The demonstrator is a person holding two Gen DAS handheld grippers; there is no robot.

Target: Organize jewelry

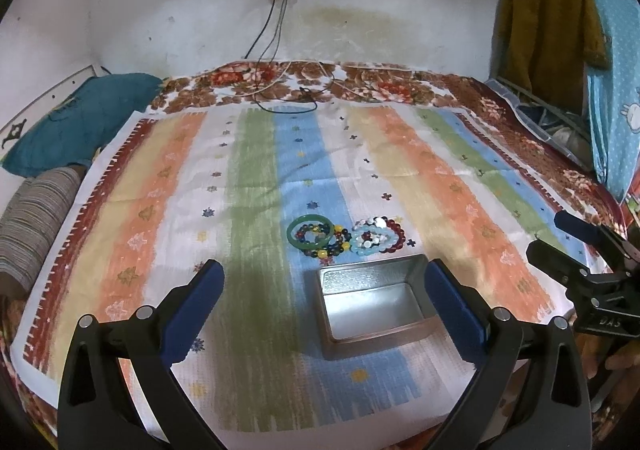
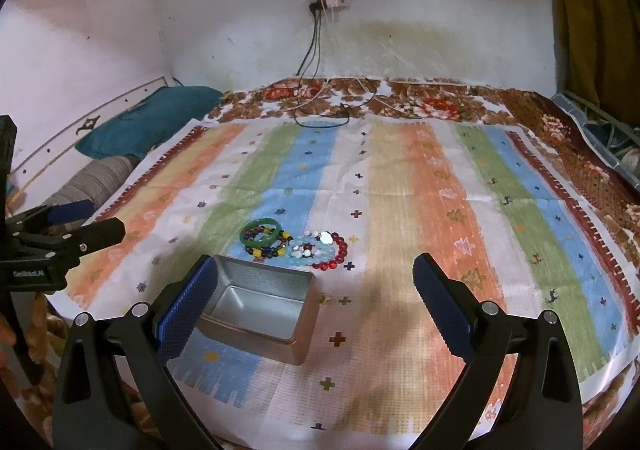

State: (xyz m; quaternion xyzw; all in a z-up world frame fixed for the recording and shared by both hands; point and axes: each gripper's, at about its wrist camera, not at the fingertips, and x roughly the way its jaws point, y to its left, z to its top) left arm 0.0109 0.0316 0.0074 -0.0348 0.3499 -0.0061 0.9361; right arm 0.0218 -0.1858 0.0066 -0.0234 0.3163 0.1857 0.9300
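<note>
Bracelets [image 1: 346,236] lie in a small heap on the striped cloth [image 1: 440,177], just beyond the far edge of the metal tin [image 1: 374,304], which stands open with nothing in it. The heap runs left to right: a green bangle [image 1: 311,236] over dark mixed beads on the left, pale blue and red beads [image 1: 390,238] on the right, the two clusters touching.

We hold both grippers above the near part of the cloth, each with its jaws spread wide and nothing between them. From the left gripper [image 1: 324,282] the heap lies almost straight ahead, past the tin. From the right gripper [image 2: 316,276] it lies ahead and slightly left, with the tin at its left finger. We judge the left one better lined up with the bangle, the right one with the red beads.

Only the right view shows the tin's right outer wall [image 2: 308,314]; the left view looks more squarely onto its floor.
</note>
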